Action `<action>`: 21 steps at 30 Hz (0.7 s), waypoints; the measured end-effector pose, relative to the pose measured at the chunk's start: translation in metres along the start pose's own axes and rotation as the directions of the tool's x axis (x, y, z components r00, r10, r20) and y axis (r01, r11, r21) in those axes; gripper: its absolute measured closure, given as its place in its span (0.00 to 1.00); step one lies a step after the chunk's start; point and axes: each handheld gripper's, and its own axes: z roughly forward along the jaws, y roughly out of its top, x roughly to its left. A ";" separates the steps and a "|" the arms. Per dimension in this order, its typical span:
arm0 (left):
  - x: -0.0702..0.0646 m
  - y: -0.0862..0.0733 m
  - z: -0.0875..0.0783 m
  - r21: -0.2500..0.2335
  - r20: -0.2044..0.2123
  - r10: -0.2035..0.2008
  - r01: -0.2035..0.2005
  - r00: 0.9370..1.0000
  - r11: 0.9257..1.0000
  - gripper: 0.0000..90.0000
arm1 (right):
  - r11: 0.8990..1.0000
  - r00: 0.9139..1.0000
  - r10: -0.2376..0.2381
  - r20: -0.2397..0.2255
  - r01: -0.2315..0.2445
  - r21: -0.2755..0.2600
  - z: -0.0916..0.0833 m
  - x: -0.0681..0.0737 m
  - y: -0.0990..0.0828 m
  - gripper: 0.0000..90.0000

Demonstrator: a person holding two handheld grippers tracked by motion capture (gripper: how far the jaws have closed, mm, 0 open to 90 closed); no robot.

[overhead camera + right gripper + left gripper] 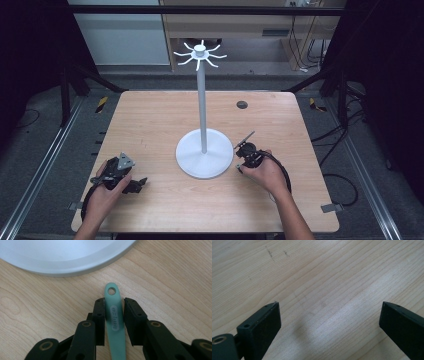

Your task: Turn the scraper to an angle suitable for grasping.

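Green handle (115, 315) between right gripper (114, 303) pads

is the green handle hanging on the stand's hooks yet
No, the green handle lies on the table between the right gripper's jaws, beside the stand's base.

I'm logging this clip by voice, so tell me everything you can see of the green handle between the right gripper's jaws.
The green handle is a slim, flat strip, matte like silicone or plastic, with a rounded tip pierced by a hanging hole and an oval embossed logo below it. It lies between the right gripper jaws, which sit close on both sides; the left jaw seems to touch it. Its tip points toward the white stand base, stopping short of the rim. Its other end is hidden under the gripper.
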 end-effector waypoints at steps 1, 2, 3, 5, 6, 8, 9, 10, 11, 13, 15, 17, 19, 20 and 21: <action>0.000 0.000 0.000 0.000 0.000 0.000 0.000 1.000 1.000 0.04 | 1.000 1.000 0.000 0.000 0.000 0.000 0.000 0.000 0.000 0.80; 0.000 0.000 0.000 0.001 0.001 0.001 -0.001 1.000 1.000 0.04 | 1.000 1.000 0.002 -0.006 -0.002 0.001 0.000 0.000 0.000 0.80; 0.000 0.000 0.000 0.000 0.000 0.001 -0.001 1.000 1.000 0.04 | 1.000 1.000 0.000 -0.008 0.000 0.001 0.000 -0.001 0.000 0.80; 0.000 0.000 0.000 0.001 0.001 0.001 -0.001 1.000 1.000 0.04 | 1.000 1.000 0.003 -0.006 -0.003 0.005 0.000 0.000 0.001 0.81; 0.000 0.000 0.000 0.001 0.001 0.001 -0.001 1.000 1.000 0.04 | 1.000 1.000 -0.011 0.011 0.011 0.003 0.000 0.000 0.000 0.82; 0.000 0.000 0.000 0.000 0.001 0.000 0.000 1.000 1.000 0.04 | 1.000 1.000 -0.017 0.015 0.017 0.005 0.000 0.001 0.000 0.82; 0.000 0.000 0.000 0.000 0.000 0.000 0.000 1.000 1.000 0.04 | 1.000 1.000 -0.012 0.018 0.012 -0.010 -0.003 0.000 0.000 0.83; 0.000 0.000 0.000 0.000 0.000 -0.001 0.001 1.000 1.000 0.04 | 1.000 1.000 -0.012 0.018 0.012 -0.010 -0.003 0.000 0.000 0.83; 0.000 0.000 0.000 0.000 0.000 -0.001 0.001 1.000 1.000 0.04 | 0.999 1.000 -0.002 0.017 0.003 -0.040 -0.009 0.000 -0.002 0.83; 0.000 0.000 0.000 0.000 0.000 0.000 0.000 1.000 1.000 0.04 | 0.998 1.000 0.012 0.020 -0.011 -0.070 -0.017 -0.001 -0.003 0.83; 0.000 0.000 0.000 0.000 0.000 0.000 0.000 1.000 1.000 0.04 | 0.996 1.000 0.019 0.012 -0.018 -0.084 -0.020 -0.002 -0.004 0.83; 0.000 0.000 0.000 0.000 0.000 0.000 0.000 1.000 1.000 0.04 | 0.991 1.000 0.027 0.008 -0.026 -0.130 -0.031 -0.004 -0.007 0.83; 0.000 0.000 0.000 0.000 -0.001 -0.002 0.002 1.000 1.000 0.04 | 0.989 0.999 0.032 0.006 -0.031 -0.145 -0.035 -0.004 -0.008 0.83; 0.000 0.000 0.000 0.001 -0.001 -0.002 0.002 1.000 1.000 0.04 | 0.987 0.999 0.032 0.004 -0.031 -0.161 -0.040 -0.004 -0.009 0.83; 0.000 0.000 0.000 0.001 -0.001 -0.003 0.003 1.000 1.000 0.04 | 0.982 0.999 0.036 0.004 -0.035 -0.186 -0.047 -0.005 -0.010 0.83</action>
